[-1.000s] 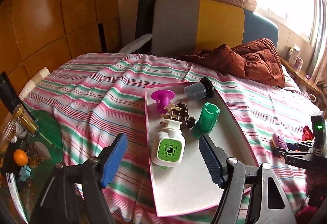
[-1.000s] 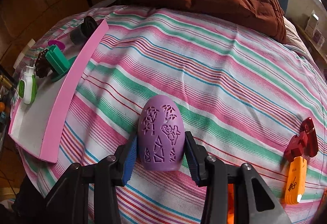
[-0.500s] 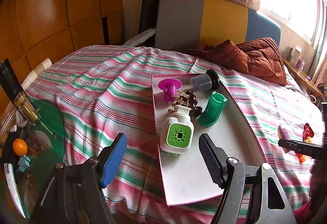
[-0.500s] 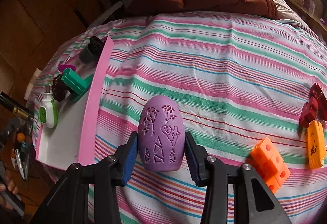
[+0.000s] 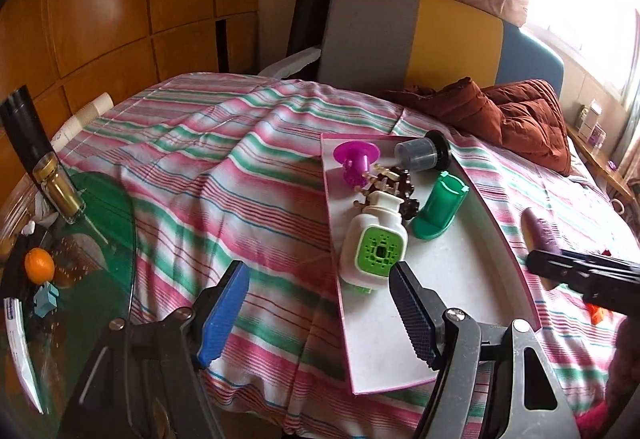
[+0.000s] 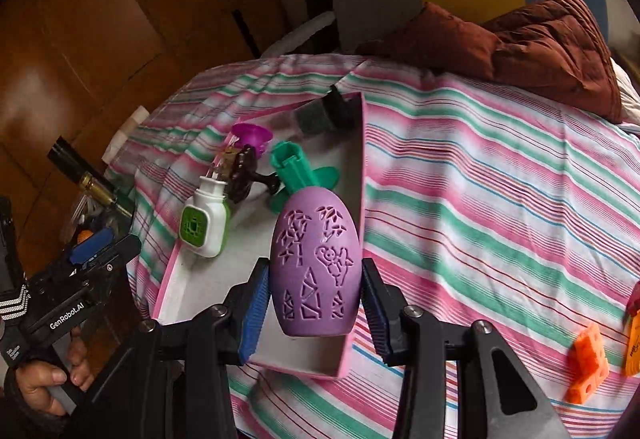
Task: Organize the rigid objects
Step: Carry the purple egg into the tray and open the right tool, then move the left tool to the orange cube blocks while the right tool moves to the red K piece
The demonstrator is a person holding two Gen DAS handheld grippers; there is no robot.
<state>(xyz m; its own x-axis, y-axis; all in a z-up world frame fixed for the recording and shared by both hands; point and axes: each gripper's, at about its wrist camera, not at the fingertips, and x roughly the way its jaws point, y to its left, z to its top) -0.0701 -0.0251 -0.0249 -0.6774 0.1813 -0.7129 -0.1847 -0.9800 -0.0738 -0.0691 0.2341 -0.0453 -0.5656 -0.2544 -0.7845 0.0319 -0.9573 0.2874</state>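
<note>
My right gripper (image 6: 313,313) is shut on a purple egg-shaped object (image 6: 314,263) with cut-out patterns, held above the near end of the pink-rimmed tray (image 6: 362,175). The same purple egg (image 5: 540,231) shows at the tray's right edge in the left wrist view. The tray (image 5: 460,279) holds a white and green plug-in device (image 5: 374,247), a green holder (image 5: 440,207), a magenta piece (image 5: 354,157), a dark brown clip (image 5: 400,183) and a grey and black cup (image 5: 420,153). My left gripper (image 5: 320,313) stands open over the bed's near edge, left of the tray, with nothing between its fingers.
A striped sheet (image 6: 500,179) covers the bed, with a brown quilt (image 6: 520,39) at its head. An orange block (image 6: 588,367) and an orange tag (image 6: 634,335) lie at the right. A glass side table (image 5: 60,279) with a bottle (image 5: 56,187) and an orange fruit (image 5: 39,265) stands at the left.
My right gripper has lifted the purple egg off the sheet and carried it left, over the tray. The left gripper has shifted a little and stays open.
</note>
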